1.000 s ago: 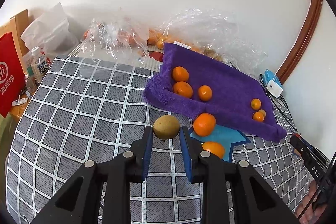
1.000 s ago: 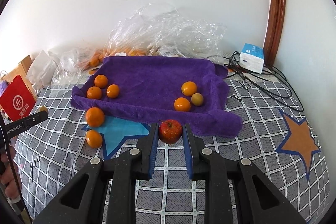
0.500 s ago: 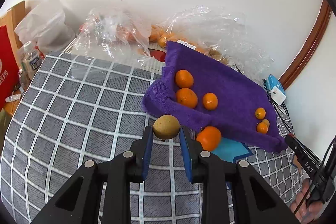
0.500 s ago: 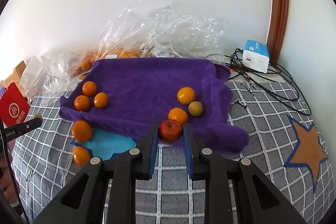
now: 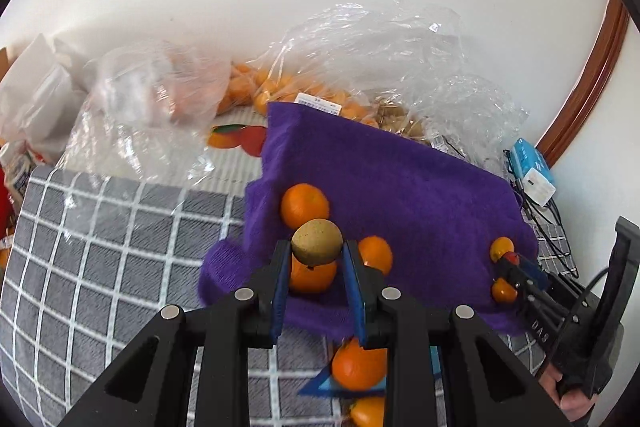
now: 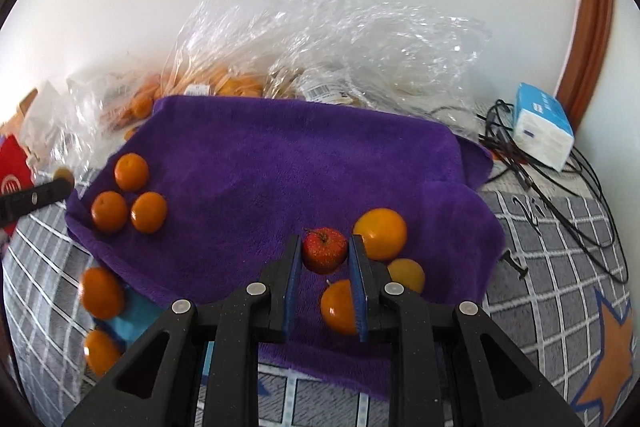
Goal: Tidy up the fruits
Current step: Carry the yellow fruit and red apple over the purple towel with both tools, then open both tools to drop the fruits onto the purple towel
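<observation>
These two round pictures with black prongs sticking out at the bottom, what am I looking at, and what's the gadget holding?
No robot here: a person holds a handheld two-finger gripper in each hand, and each carries a wide-angle camera looking along its fingers, hence the round pictures.

One picture is from the left gripper. It is shut on a brownish-yellow fruit. The other is from the right gripper, shut on a small red fruit.

Below both lies a purple towel on a grey checked cover. Oranges sit on the towel in two groups, three at its left and some at its right; more lie off its edge. Clear plastic bags of fruit are heaped against the wall.
</observation>
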A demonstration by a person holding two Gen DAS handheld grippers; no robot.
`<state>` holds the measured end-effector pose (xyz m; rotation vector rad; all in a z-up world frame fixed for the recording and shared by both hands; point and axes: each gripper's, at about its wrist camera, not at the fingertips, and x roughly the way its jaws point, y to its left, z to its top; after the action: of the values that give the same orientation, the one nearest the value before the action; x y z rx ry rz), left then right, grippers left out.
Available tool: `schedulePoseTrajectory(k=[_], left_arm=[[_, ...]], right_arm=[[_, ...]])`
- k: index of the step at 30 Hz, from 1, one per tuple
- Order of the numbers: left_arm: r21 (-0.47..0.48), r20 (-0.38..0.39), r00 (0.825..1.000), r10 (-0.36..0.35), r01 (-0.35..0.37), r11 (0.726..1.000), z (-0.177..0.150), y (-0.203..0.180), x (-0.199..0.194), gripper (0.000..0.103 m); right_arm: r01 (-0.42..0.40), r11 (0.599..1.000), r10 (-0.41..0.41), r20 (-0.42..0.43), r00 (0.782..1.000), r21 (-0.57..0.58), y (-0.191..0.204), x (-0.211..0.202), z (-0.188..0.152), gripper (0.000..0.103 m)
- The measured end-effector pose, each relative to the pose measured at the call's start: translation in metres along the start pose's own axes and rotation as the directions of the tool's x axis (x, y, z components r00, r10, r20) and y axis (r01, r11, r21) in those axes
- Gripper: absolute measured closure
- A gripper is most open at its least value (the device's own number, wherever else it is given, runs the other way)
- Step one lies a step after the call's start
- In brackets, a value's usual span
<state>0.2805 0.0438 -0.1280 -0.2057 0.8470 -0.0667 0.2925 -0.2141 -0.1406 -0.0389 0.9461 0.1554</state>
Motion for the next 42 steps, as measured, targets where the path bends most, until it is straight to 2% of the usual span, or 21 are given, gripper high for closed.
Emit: schedulePoseTrajectory(k=[6, 11, 15, 19, 21, 23, 26, 30, 32, 42], left_arm=[[0.008, -0.034, 0.999, -0.015, 0.015, 1.000, 0.010, -0.015, 0.032, 0.078], [0.038, -0.059, 0.998, 0.025, -0.023, 0.999, 0.007, -0.024, 0.049, 0.078], [0.053, -0.057, 0.998, 0.024, -0.021, 0.998, 0.004, -0.024, 0.052, 0.078], [0.068, -0.055, 0.998, 0.026, -0.022, 0.997, 0.004, -0.025, 0.053, 0.078], [0.072, -0.055, 0.998, 0.026, -0.022, 0.997, 0.004, -0.026, 0.054, 0.078], [0.078, -0.058, 0.998, 0.019, -0.015, 0.997, 0.005, -0.026, 0.053, 0.077], [0.068, -0.065, 0.998, 0.007, -0.002, 0.998, 0.005, -0.023, 0.044, 0.073], [0.048, -0.023, 1.000, 0.001, 0.000, 0.999, 0.002, -0.012, 0.017, 0.062], [0.039, 0.000, 1.000, 0.005, -0.005, 0.999, -0.001, -0.003, 0.001, 0.060], [-0.017, 0.049, 0.998, 0.048, -0.047, 0.999, -0.033, 0.048, -0.053, 0.058]], right_arm=[[0.015, 0.999, -0.017, -0.029, 0.999, -0.045, 0.006, 0.020, -0.003, 0.080], [0.037, 0.995, -0.038, -0.010, 0.999, -0.095, 0.013, 0.020, -0.006, 0.080], [0.054, 0.991, -0.055, -0.003, 0.998, -0.124, 0.019, 0.020, -0.008, 0.078], [0.050, 0.991, -0.052, -0.015, 0.999, -0.128, 0.019, 0.018, -0.007, 0.063], [0.052, 0.992, -0.054, -0.015, 0.998, -0.117, 0.018, 0.013, -0.006, 0.062], [0.057, 0.994, -0.059, -0.013, 0.998, -0.098, 0.016, 0.004, -0.007, 0.054], [0.063, 0.995, -0.063, 0.001, 0.998, -0.077, 0.015, -0.011, -0.009, 0.048], [0.093, 0.994, -0.092, 0.022, 0.996, -0.065, 0.020, -0.031, -0.012, 0.047], [0.098, 0.994, -0.096, 0.027, 0.995, -0.048, 0.023, -0.040, -0.014, 0.047], [-0.003, 0.999, 0.003, 0.001, 1.000, 0.051, 0.048, -0.069, -0.036, 0.047]])
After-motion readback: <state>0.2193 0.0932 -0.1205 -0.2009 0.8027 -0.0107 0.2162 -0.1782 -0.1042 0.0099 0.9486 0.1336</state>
